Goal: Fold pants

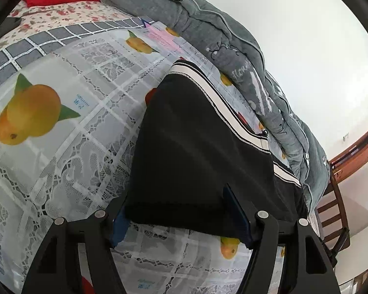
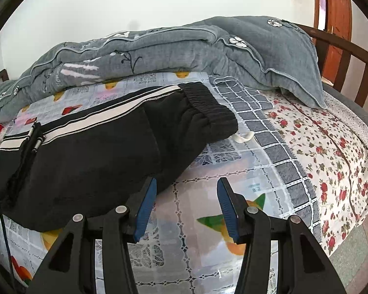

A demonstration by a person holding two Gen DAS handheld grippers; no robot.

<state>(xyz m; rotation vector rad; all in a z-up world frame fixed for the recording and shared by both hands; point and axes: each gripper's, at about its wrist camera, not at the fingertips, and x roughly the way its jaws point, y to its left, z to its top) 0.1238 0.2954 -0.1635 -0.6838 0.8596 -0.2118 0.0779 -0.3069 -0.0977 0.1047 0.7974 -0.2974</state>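
The left gripper (image 1: 181, 218) is standing with its blue-padded jaws spread, the folded edge of the black fabric pants with white side stripes (image 1: 203, 152) lying between them, though whether the pads are pressing cannot be told. The right gripper (image 2: 187, 208) is hovering agape over the clear fruit-printed plastic sheet (image 2: 208, 232), gripping nothing, its left pad just beside the pants' hem. The pants are lying folded on the sheet, elastic waistband toward one o'clock in the right view
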